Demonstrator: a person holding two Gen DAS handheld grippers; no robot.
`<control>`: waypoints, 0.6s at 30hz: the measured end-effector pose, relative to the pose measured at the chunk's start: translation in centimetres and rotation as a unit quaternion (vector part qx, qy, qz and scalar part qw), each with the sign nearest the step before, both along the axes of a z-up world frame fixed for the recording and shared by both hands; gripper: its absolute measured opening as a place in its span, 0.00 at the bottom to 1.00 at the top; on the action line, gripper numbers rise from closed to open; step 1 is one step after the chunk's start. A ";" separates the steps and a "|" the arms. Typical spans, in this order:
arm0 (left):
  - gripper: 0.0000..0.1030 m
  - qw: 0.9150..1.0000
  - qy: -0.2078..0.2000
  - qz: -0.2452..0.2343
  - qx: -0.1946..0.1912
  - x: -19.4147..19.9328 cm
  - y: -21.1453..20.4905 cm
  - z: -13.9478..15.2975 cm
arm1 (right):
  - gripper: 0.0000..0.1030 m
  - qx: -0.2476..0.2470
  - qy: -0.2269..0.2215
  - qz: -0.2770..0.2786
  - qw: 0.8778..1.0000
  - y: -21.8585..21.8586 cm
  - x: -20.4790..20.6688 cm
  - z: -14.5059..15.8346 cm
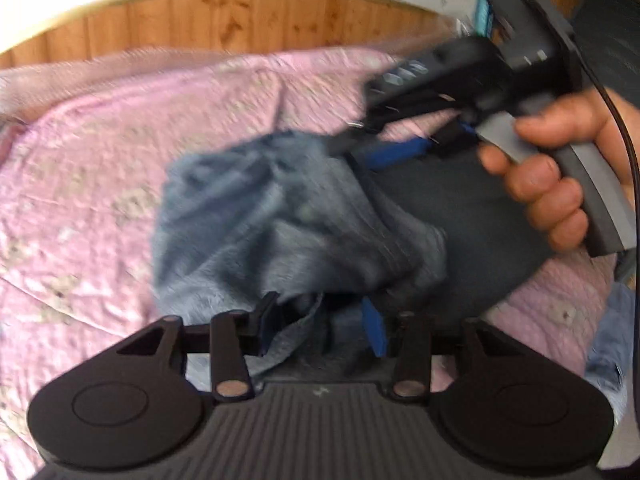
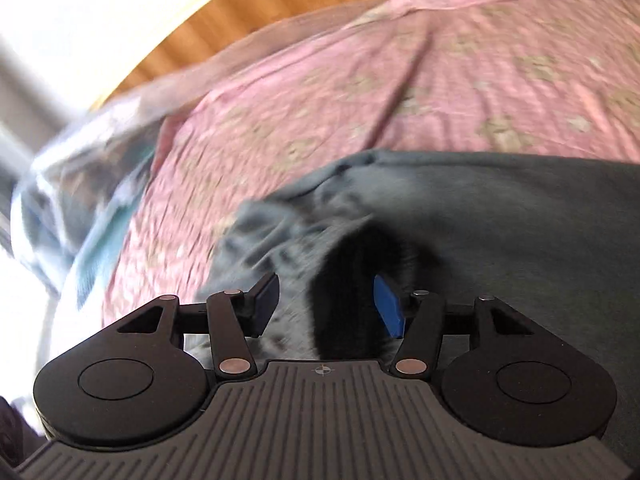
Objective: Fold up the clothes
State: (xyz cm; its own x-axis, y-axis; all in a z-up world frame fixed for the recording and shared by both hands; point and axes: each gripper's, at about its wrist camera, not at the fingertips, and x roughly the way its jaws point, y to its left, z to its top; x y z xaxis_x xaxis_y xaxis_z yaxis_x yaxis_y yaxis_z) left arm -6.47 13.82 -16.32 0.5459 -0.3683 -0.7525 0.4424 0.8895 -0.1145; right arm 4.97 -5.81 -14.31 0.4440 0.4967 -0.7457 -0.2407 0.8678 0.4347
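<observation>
A dark grey garment [image 1: 280, 220] with a paler fleecy inside lies bunched on the pink quilted bedspread [image 1: 80, 200]. My left gripper [image 1: 320, 326] sits at its near edge with the jaws apart. A loose flap of cloth hangs between the fingers and the pads do not press on it. A hand [image 1: 552, 184] holds my right gripper [image 1: 360, 148] over the garment's far right part, blue pads apart. In the right wrist view the right gripper [image 2: 326, 304] stands open just above the garment [image 2: 500, 220], with a dark fold under the gap.
Wooden panelling [image 1: 240, 20] runs behind the bed. Pale blue clothing [image 1: 612, 344] lies at the bed's right edge. A heap of light patterned cloth [image 2: 80, 200] sits at the left in the right wrist view. Both views are blurred.
</observation>
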 end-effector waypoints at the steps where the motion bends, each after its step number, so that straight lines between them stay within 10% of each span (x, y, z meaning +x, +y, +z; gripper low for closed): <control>1: 0.50 1.000 0.014 -0.011 0.002 -0.3 -0.4 -0.5 | 0.47 -0.037 0.011 0.019 0.999 1.1 -0.1 -1.0; 2: 0.50 1.000 0.021 -0.017 0.002 -0.6 -0.4 -0.4 | 0.36 -0.074 0.021 0.037 0.996 2.2 -0.1 -2.0; 10: 0.61 0.988 0.014 0.057 -0.144 2.5 10.9 7.1 | 0.52 -0.131 -0.013 -0.033 0.991 0.2 -3.0 0.8; 18: 0.57 0.971 0.114 0.129 -0.163 16.1 11.1 0.7 | 0.50 -0.132 -0.089 0.081 0.984 8.4 -6.9 3.2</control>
State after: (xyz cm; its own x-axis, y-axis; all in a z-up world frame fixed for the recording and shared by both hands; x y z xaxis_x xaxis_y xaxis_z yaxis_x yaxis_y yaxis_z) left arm 9.59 24.89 -15.63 0.4849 -0.4802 -0.7310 0.1387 0.8675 -0.4778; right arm -1.91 2.61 -11.09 0.5108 0.3703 -0.7758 -0.4366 0.8892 0.1370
